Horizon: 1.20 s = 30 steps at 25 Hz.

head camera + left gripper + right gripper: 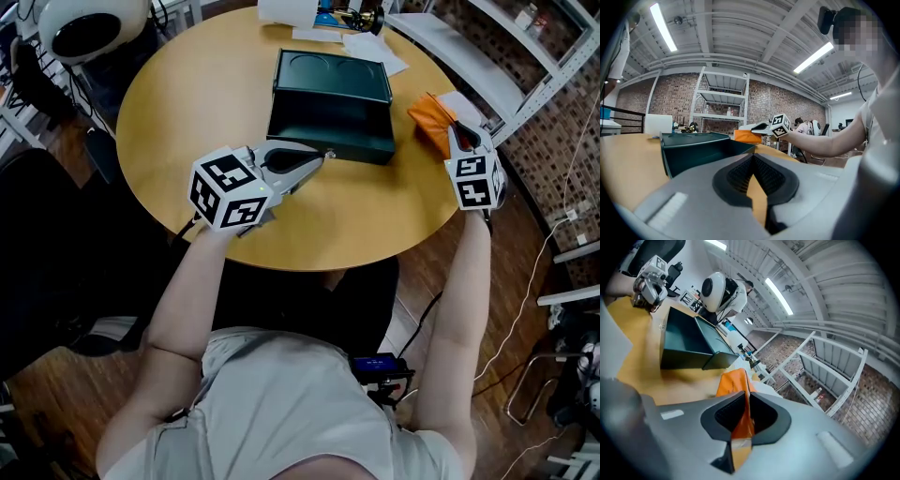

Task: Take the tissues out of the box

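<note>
Looking down in the head view, a round wooden table (187,112) bears an open dark green box (328,103). The left gripper (314,159) lies just beside the box's front corner. The right gripper (459,133) is at the table's right edge, with an orange tissue pack (427,117) at its tips, already outside the box. The box's inside is too dark to tell if more tissues remain.

In the left gripper view, the jaws meet at their tips with nothing between them, only tabletop showing through.

In the right gripper view, the jaws are clamped on a thin fold of the orange pack.

Judging the risk: the hold is only on the wrapper's edge, so a quick swing could let the pack slip and drop past the table's rim. Nothing steadies the box, so a careless reach could shove it.
</note>
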Each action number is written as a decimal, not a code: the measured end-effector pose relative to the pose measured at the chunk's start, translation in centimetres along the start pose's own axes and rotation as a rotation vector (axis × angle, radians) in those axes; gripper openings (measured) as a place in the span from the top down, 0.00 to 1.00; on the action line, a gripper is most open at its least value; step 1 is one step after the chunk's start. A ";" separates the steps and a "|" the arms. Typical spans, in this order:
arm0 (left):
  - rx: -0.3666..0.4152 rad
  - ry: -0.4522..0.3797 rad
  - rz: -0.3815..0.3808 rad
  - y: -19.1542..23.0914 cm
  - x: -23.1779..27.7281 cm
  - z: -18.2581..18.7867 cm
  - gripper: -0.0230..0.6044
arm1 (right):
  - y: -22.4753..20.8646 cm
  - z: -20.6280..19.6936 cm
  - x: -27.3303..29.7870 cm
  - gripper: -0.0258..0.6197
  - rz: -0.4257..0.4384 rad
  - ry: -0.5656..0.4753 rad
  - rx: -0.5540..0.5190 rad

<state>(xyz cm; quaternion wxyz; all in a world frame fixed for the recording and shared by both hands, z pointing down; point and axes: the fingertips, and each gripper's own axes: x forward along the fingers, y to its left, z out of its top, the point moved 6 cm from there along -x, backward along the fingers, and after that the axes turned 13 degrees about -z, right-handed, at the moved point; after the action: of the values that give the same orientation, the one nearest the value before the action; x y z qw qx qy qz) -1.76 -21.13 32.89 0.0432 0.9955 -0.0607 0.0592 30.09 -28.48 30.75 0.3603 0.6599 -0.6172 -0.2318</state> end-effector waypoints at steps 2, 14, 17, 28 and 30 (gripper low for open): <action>0.000 0.000 -0.001 0.0 0.0 0.0 0.96 | 0.7 -0.8 0.3 0.90 0.013 0.009 -0.004; 0.000 0.001 0.000 0.1 0.0 0.1 0.96 | 1.6 -1.9 0.6 0.84 0.072 0.025 -0.026; 0.000 0.001 -0.003 0.1 0.0 0.1 0.96 | 0.4 -0.6 -0.5 0.84 0.032 -0.011 0.023; -0.001 0.001 0.000 0.0 0.2 0.2 0.96 | 5.9 9.7 -7.2 0.94 0.561 -0.453 0.508; 0.000 0.000 0.000 0.0 0.1 0.2 0.96 | 7.3 10.8 -7.9 0.94 0.622 -0.469 0.524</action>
<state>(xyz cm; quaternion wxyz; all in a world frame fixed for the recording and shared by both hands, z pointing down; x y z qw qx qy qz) -1.62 -21.15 32.72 0.0434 0.9954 -0.0609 0.0593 16.23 -22.59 28.35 0.0847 0.4421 -0.8882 -0.0917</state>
